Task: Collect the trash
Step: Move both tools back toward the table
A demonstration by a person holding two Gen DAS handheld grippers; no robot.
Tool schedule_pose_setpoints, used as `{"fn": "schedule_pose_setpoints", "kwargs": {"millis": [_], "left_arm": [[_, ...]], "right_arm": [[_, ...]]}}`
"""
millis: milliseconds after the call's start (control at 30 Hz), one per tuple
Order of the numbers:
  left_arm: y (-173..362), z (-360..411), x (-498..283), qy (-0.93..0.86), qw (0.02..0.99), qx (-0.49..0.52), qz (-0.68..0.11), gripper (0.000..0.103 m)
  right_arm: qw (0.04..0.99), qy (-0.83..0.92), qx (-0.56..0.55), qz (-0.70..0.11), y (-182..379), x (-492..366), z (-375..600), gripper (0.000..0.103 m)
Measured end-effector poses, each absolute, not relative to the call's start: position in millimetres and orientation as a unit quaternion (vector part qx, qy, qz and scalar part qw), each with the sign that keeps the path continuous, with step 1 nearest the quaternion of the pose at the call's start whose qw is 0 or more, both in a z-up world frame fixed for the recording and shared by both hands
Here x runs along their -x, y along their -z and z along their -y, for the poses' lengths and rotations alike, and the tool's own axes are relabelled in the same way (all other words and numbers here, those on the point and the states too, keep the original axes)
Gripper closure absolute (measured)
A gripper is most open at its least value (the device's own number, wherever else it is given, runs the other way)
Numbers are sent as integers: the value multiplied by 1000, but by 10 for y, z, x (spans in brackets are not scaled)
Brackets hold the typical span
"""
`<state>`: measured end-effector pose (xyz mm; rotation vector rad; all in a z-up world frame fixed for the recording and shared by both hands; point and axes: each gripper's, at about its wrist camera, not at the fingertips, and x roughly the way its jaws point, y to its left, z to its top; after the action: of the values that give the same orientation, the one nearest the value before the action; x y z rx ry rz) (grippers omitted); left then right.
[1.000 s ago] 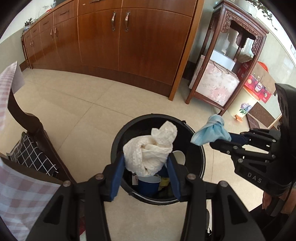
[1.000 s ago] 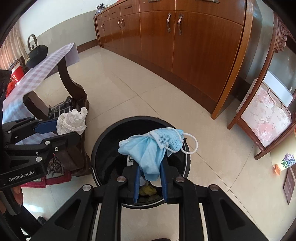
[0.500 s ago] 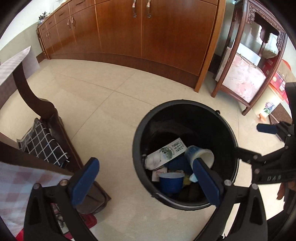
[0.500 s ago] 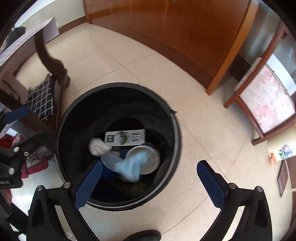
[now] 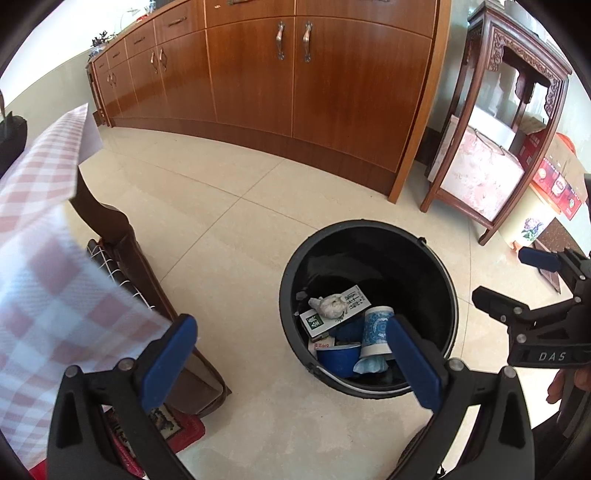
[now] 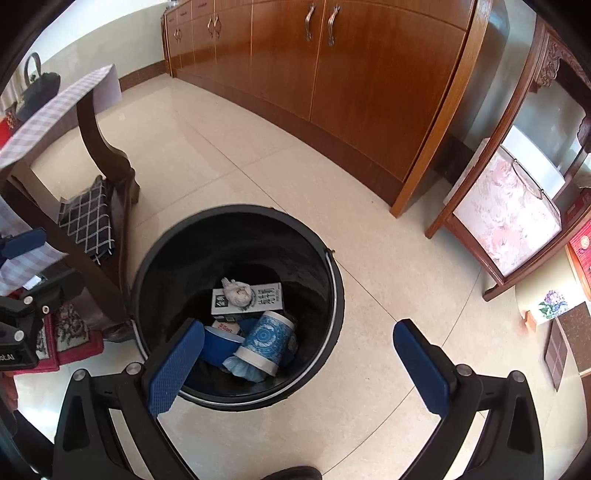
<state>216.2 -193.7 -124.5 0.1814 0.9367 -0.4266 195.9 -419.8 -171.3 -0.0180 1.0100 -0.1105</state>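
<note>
Writing: "DAS" is printed on the right gripper [image 5: 532,291] body as seen from the left wrist view; "…oLAI" shows on the left gripper [image 5: 291,354] body (partly cut off).
Bin: one black trash bin [image 6: 332,266] stands on the tiled floor [image 6: 258,155].
Trash in bin: one crumpled tissue [image 6: 238,291] on one printed carton [image 6: 266,299]; one blue patterned cup [image 6: 267,341]; one blue mask [image 6: 242,367]; one blue bowl [image 6: 218,347].
Left fingers: spread wide, empty.
Right fingers: spread wide, empty.
Cabinets: four door handles [image 5: 280,35] in close view.
</note>
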Motion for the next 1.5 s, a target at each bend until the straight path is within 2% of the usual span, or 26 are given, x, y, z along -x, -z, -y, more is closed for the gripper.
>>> {"fn": "schedule_pose_setpoints", "kwargs": {"millis": [667,867,1500], "left_arm": [[441,1142,-1648,170,911,-38,-373,1],[276,766,-1619,129,928,-32,-348,1],[2,-1238,-1646,-67,945,53,-314,1]], "right_arm": [[926,38,-65,-369,840,-1496,3585,0],[929,1,-48,-368,700,-1582,3162,0],[929,-178,36,-321,182,-2093,1259,0]]}}
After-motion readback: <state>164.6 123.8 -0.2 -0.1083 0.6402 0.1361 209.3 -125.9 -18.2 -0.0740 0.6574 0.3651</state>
